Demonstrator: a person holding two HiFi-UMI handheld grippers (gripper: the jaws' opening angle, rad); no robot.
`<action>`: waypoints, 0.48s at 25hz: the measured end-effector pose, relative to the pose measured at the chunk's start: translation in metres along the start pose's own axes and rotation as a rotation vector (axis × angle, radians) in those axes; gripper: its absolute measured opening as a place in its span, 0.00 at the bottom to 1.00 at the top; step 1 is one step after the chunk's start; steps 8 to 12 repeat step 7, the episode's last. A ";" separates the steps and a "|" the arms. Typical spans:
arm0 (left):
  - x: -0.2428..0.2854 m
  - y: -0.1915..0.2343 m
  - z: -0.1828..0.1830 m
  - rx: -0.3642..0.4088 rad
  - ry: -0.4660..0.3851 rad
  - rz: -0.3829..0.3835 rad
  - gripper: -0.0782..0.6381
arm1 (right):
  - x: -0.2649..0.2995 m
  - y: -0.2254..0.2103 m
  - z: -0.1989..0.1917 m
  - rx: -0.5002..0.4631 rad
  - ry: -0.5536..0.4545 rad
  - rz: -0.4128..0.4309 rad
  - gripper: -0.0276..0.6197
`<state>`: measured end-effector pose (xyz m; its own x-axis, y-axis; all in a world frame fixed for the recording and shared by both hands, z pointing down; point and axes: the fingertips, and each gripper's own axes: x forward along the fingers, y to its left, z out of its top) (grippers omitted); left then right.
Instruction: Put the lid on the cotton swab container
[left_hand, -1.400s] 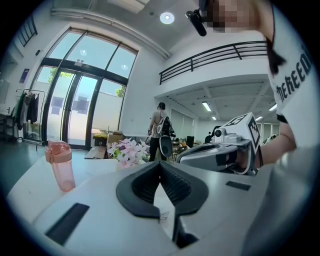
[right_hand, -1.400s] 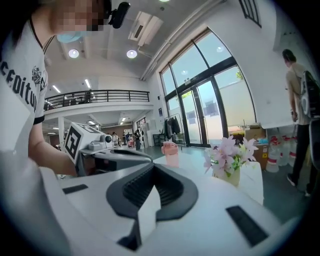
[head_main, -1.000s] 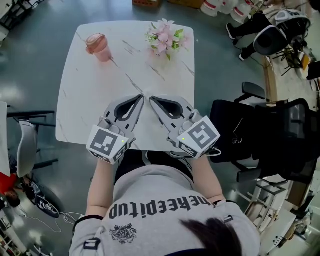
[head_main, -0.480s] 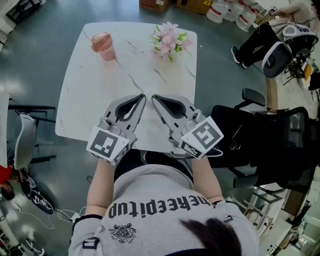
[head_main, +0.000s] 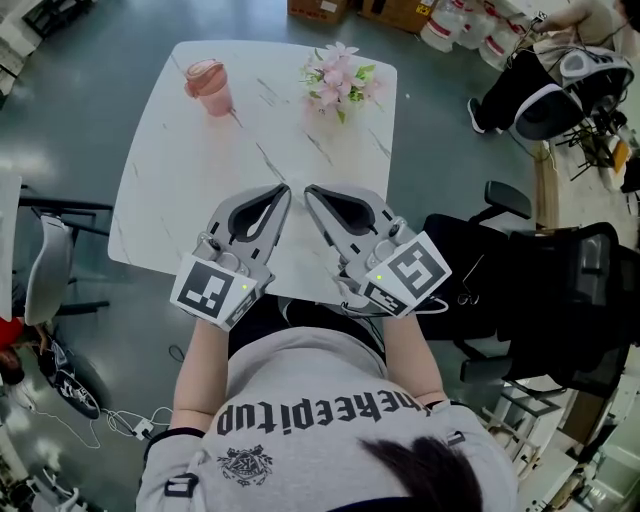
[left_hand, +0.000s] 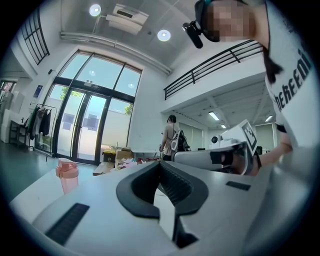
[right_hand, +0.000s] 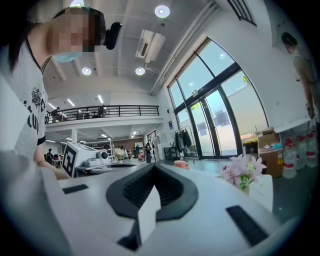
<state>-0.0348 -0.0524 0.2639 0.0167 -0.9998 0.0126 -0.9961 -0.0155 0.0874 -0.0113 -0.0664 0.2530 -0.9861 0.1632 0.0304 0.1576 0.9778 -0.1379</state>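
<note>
Both grippers hover side by side over the near edge of the white desk (head_main: 170, 210), pointing level towards its far side, tips angled in towards each other. The left gripper (head_main: 284, 191) has its jaws together with nothing between the ribbed pads, as its own view shows (left_hand: 160, 164). The right gripper (head_main: 309, 191) is likewise closed and empty (right_hand: 152, 166).

The only container in sight is a pink container (head_main: 207, 88) at the far left corner of the desk, well apart from both grippers, with a bunch of pink flowers (head_main: 338, 80) further right along the same far edge. It seems to carry a lid (head_main: 201, 74) of the same colour on top, and no loose lid lies on the desk. Whether that lid is pressed home is too small to tell.

By my reading no handling is under way: either the capping is already done and the grippers are resting clear, or the work has not begun. If anything is left, the next move calls for a long reach across the desk, one gripper opening to steady the pink container's body while the other presses the lid down squarely
</note>
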 end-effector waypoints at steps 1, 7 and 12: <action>0.000 -0.001 0.000 0.007 -0.004 0.002 0.13 | -0.002 0.000 0.000 0.000 -0.003 0.000 0.06; 0.002 -0.012 0.001 0.013 -0.003 0.011 0.13 | -0.013 0.001 0.001 -0.004 -0.010 -0.001 0.06; 0.002 -0.012 0.001 0.013 -0.003 0.011 0.13 | -0.013 0.001 0.001 -0.004 -0.010 -0.001 0.06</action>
